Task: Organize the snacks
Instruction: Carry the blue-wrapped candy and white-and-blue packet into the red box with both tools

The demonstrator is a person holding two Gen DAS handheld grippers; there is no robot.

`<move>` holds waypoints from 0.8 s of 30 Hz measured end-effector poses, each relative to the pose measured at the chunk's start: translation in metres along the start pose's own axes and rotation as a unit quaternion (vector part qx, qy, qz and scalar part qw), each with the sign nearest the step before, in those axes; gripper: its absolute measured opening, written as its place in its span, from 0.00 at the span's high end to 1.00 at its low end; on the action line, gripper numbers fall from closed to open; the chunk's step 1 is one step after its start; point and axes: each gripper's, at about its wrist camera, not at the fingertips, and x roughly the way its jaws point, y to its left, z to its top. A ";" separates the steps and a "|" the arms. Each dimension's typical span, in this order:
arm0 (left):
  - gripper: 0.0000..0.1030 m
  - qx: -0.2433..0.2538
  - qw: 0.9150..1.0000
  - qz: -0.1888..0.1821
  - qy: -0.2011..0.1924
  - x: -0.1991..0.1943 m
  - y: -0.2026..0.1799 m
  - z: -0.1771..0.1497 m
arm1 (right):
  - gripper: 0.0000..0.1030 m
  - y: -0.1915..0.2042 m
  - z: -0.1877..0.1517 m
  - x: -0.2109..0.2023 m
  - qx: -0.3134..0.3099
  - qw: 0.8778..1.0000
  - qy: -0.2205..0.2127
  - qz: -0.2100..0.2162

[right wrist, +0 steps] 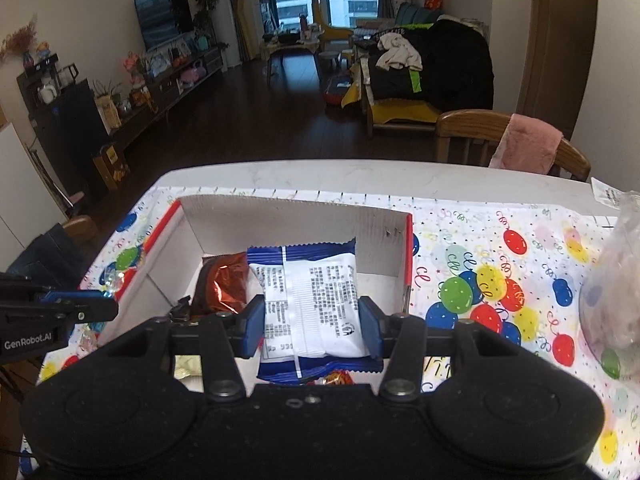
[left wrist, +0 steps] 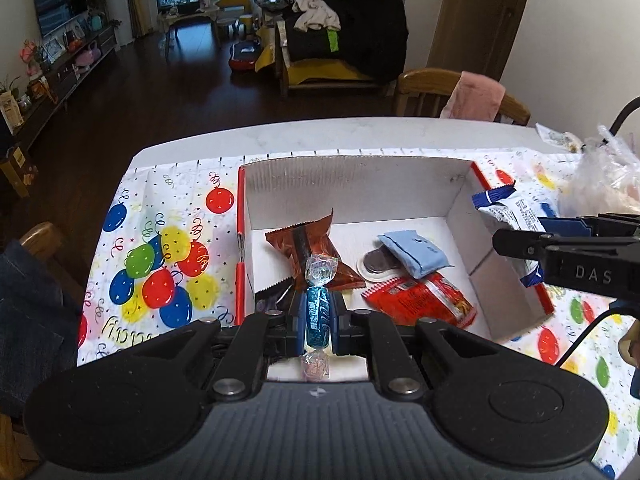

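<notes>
Left tongs (left wrist: 318, 320) clamp a blue candy (left wrist: 317, 312); right tongs (right wrist: 312, 320) clamp a white packet (right wrist: 316, 300). Both hang over the box (left wrist: 360, 184), where brown (left wrist: 308, 248), red (left wrist: 424, 300) and pale-blue (left wrist: 416, 254) snacks lie. A plastic bag (right wrist: 616, 292) sits on the worktop (left wrist: 320, 136) beside it.

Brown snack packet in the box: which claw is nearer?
Left. The left claw, gripping a blue candy, hovers right at the brown packet; the right claw holds a white packet farther over.

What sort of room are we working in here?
Most likely a home's open dining and living area: a dining table with a balloon-print cover, wooden chairs, and beyond them a wall television and a clothes-piled sofa.
</notes>
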 end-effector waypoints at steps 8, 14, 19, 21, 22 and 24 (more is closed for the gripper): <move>0.89 0.011 0.999 0.019 0.034 0.041 -0.006 0.020 | 0.54 -0.007 0.010 0.041 -0.010 0.999 0.034 -0.007; 0.89 0.010 0.997 0.027 0.071 0.071 -0.007 0.027 | 0.54 -0.001 0.010 0.066 -0.028 0.997 0.073 -0.001; 0.89 0.023 0.995 0.034 0.093 0.088 -0.013 0.029 | 0.54 0.005 0.009 0.082 -0.035 0.994 0.100 0.014; 0.89 0.024 0.994 0.033 0.100 0.093 -0.014 0.031 | 0.54 0.009 0.007 0.087 -0.038 0.993 0.111 0.016; 0.89 0.025 0.994 0.032 0.104 0.096 -0.015 0.031 | 0.54 0.010 0.006 0.090 -0.040 0.992 0.115 0.018; 0.89 0.027 0.993 0.032 0.110 0.100 -0.015 0.030 | 0.54 0.012 0.004 0.093 -0.045 0.991 0.121 0.019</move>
